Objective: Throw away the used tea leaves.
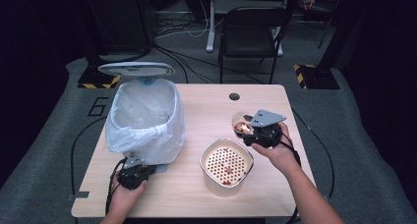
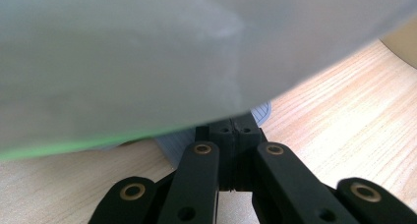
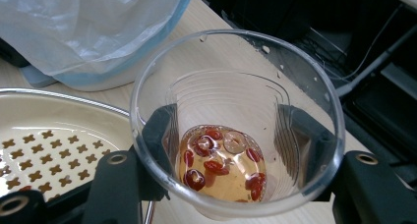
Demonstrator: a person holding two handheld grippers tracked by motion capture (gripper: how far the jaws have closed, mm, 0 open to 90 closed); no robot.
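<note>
A clear plastic cup (image 3: 231, 91) holds a little amber liquid with red fruit slices (image 3: 216, 165). My right gripper (image 3: 235, 133) is shut on it, one pad on each side of its wall. In the high view the cup (image 1: 240, 121) and right gripper (image 1: 244, 128) hang above the table, just behind and to the right of a cream pot with a perforated strainer insert (image 1: 226, 162). My left gripper (image 1: 137, 165) is shut at the foot of a lined bin (image 1: 142, 116). Its closed tips (image 2: 235, 129) rest on the bin's grey ribbed pedal (image 2: 177, 143), and the lid (image 1: 136, 69) stands raised.
The bin's white liner (image 2: 147, 57) bulges right above the left gripper. The strainer pot (image 3: 44, 135) lies to the left of the cup in the right gripper view. A dark hole (image 1: 234, 96) sits near the table's far edge. A chair (image 1: 251, 32) and floor cables lie beyond.
</note>
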